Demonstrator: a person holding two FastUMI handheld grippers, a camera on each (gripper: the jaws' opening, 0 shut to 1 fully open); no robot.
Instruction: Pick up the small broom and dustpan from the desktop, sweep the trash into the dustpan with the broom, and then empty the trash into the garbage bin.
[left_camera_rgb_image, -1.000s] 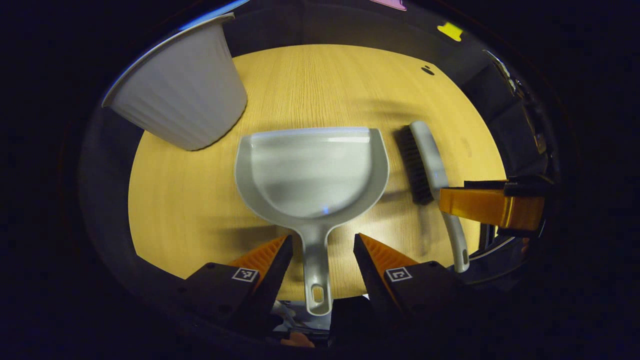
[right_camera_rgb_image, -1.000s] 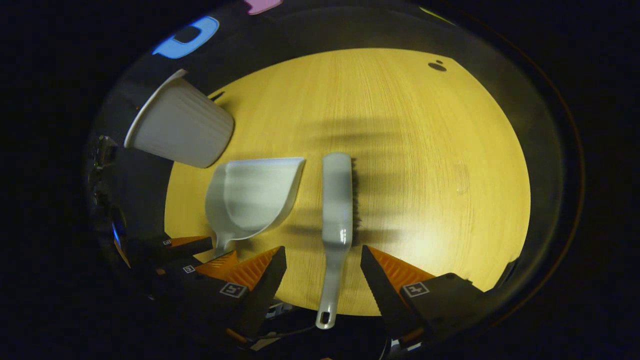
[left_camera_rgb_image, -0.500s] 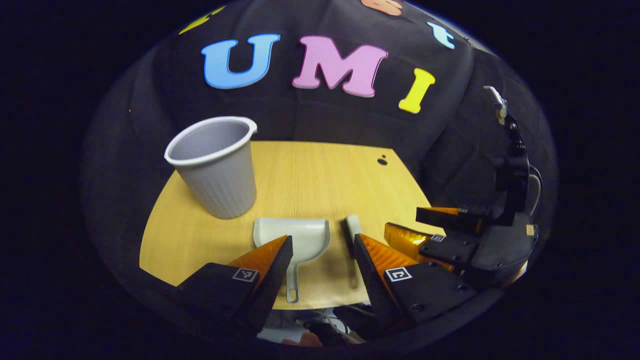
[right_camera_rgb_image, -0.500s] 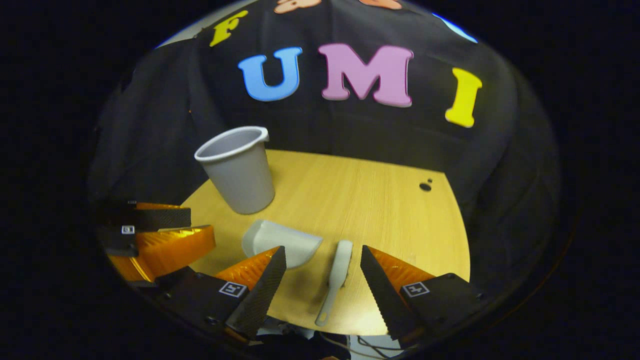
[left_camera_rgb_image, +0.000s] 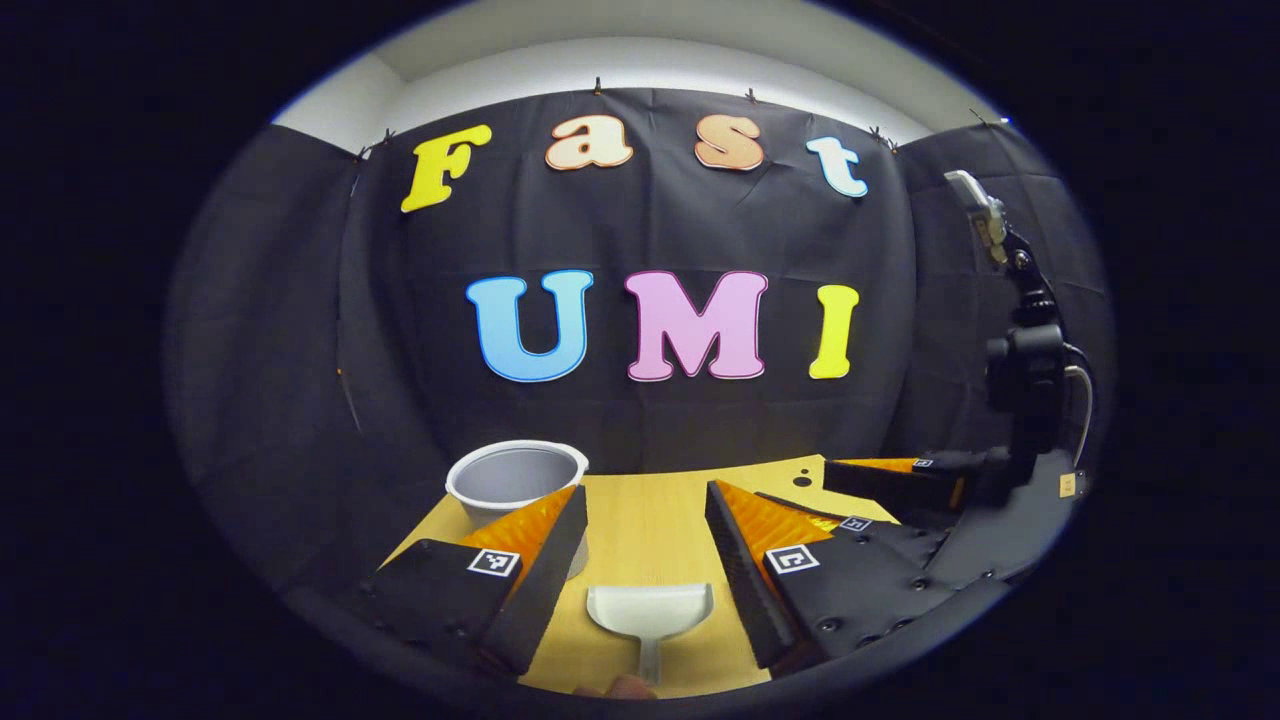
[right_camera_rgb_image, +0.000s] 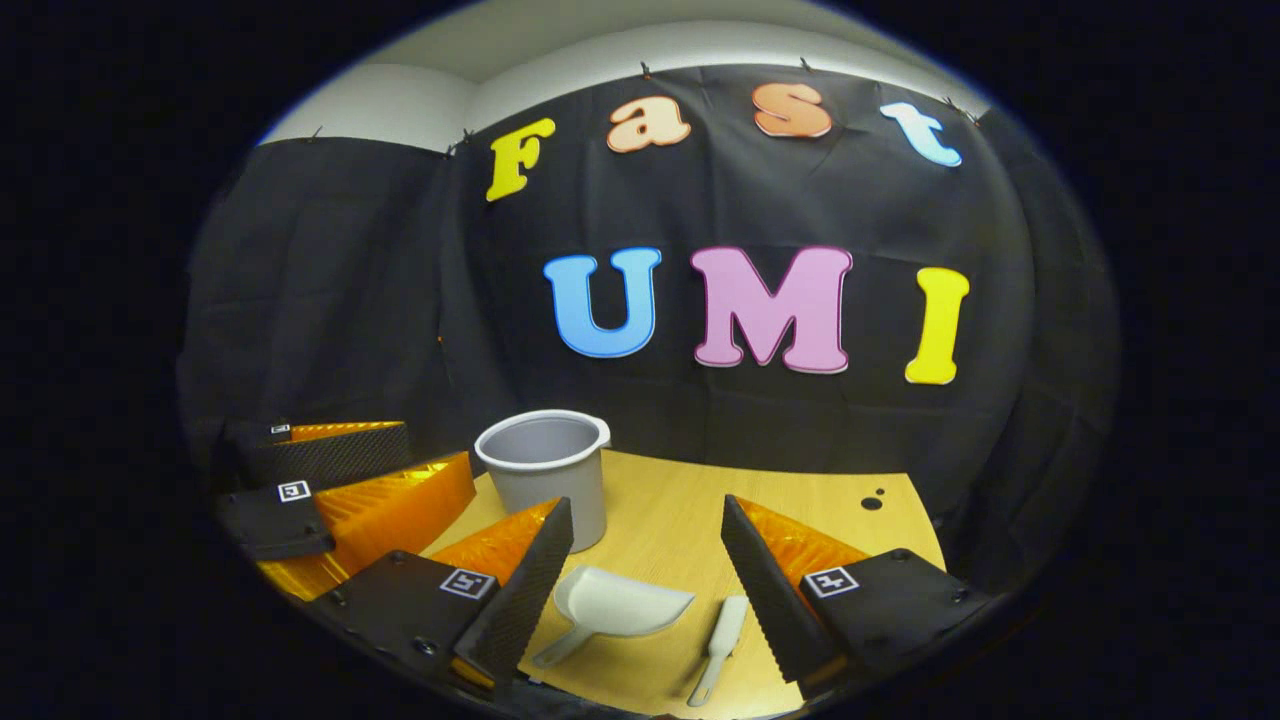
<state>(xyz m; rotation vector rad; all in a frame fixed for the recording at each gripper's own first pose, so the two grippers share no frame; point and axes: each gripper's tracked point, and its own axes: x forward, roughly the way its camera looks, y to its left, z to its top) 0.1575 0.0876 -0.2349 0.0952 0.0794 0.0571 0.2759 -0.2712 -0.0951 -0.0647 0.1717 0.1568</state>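
Note:
A grey dustpan (left_camera_rgb_image: 650, 608) lies flat on the wooden desktop (left_camera_rgb_image: 640, 520), handle toward me, below and between the fingers of my left gripper (left_camera_rgb_image: 643, 495), which is open and holds nothing. In the right gripper view the dustpan (right_camera_rgb_image: 618, 603) lies left of the small grey broom (right_camera_rgb_image: 722, 632), both on the desktop (right_camera_rgb_image: 680, 500). My right gripper (right_camera_rgb_image: 645, 503) is open and raised above them, touching neither. The grey garbage bin (right_camera_rgb_image: 545, 468) stands upright at the back left, partly behind the left finger in the left gripper view (left_camera_rgb_image: 515, 472).
The other gripper (left_camera_rgb_image: 900, 480) hovers open at the right of the left gripper view, and at the left (right_camera_rgb_image: 340, 480) of the right gripper view. A black mount arm (left_camera_rgb_image: 1020, 370) stands at the right. A small dark hole (right_camera_rgb_image: 872, 500) marks the far right desktop corner.
Both grippers have drawn back and tilted up from looking down on the desktop. Dustpan and broom now look small and low; the booth wall has come into view. Nothing was grasped.

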